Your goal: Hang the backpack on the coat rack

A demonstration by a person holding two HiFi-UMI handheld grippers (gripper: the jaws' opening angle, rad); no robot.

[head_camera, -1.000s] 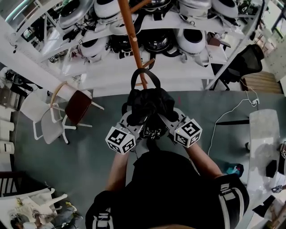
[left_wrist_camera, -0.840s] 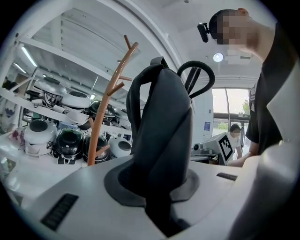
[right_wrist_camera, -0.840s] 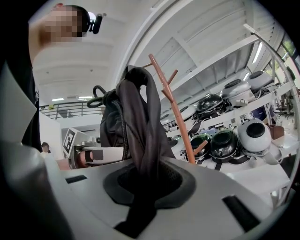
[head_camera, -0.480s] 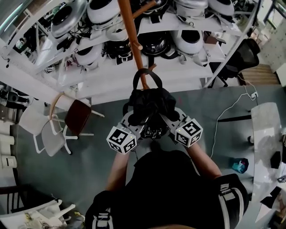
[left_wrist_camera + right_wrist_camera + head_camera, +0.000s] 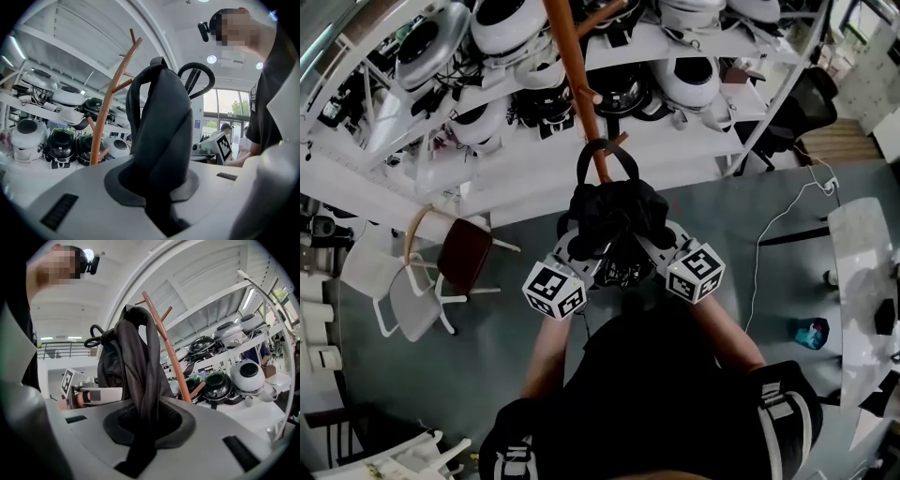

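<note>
Black, soft, crumpled cloth backpack [image 5: 614, 211] is hanging just in front of the smooth orange-brown wooden coat rack [image 5: 572, 84]. The left gripper [image 5: 583, 248] and right gripper [image 5: 654, 242] are each pinching a thick fold of it, jaws nearly closed.

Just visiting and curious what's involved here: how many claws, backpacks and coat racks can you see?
Backpack: 1
Coat rack: 1
Claws: 2, left claw and right claw, both shut on the backpack
Total: 4
</note>
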